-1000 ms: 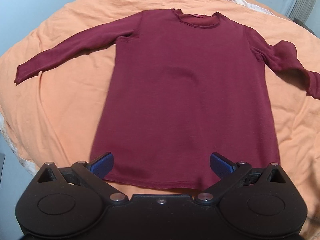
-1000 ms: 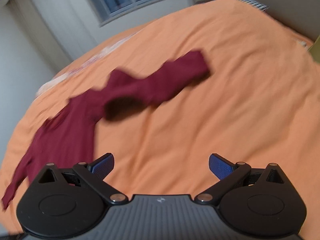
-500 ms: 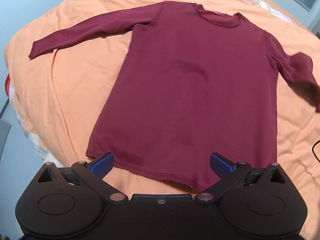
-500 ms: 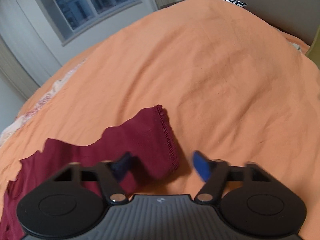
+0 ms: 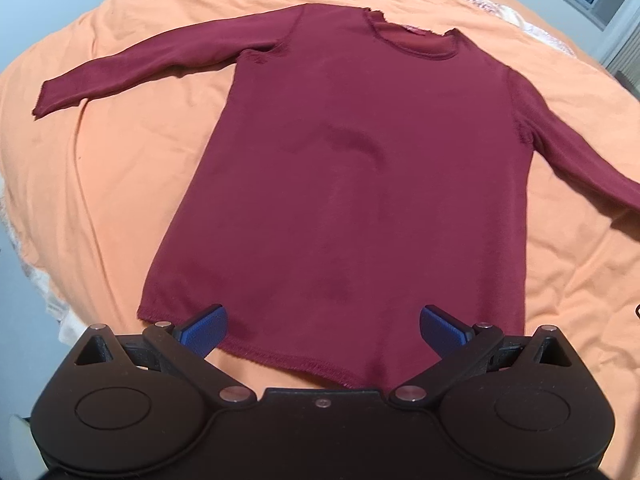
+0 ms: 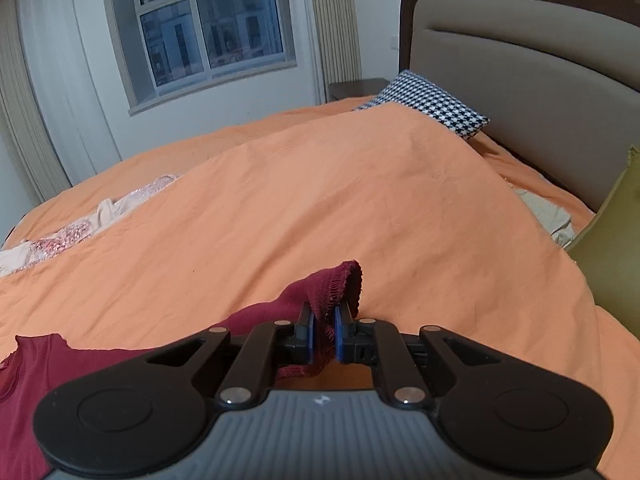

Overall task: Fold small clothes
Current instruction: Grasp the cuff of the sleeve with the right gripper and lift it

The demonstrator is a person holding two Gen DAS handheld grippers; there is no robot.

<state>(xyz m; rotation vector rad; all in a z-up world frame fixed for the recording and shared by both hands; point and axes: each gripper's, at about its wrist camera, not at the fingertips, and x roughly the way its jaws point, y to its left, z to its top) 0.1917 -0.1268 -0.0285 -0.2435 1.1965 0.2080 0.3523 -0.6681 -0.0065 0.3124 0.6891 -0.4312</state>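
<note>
Left wrist view
Garment: I see a dark maroon long-sleeved top point(image 5: 352, 184) lying flat, front side up, on the orange bed cover point(image 5: 120, 184), neckline away from me and hem nearest me.
Sleeves: the sleeve on the picture's left point(image 5: 160, 64) stretches out flat to the side; the one on the right runs off the frame edge.
Fabric: smooth, with a few soft creases mid-chest; the hem and cuffs have a fine stitched edge.
Label: I make out a red tag inside the neck point(image 5: 412, 31), but its writing is too small to read.
Left gripper point(image 5: 322, 330): my jaws stand wide apart, just above the hem, holding nothing.

Right wrist view
Right gripper point(image 6: 323, 334): my jaws are clamped on the cuff of the sleeve point(image 6: 334, 286), which bunches up above the blue pads point(image 6: 310, 332).
Garment: the rest of the top trails off to the lower left on the cover.
Surface: the orange cover spreads over the bed, lightly wrinkled, with a pale pink patterned cloth point(image 6: 80, 228) at its far left edge.
Room: I see a houndstooth pillow point(image 6: 428, 104) against a padded beige headboard point(image 6: 520, 80), an olive cushion point(image 6: 612, 240) at right, and a window point(image 6: 208, 24) with buildings beyond it.
Writing: none I can read.
</note>
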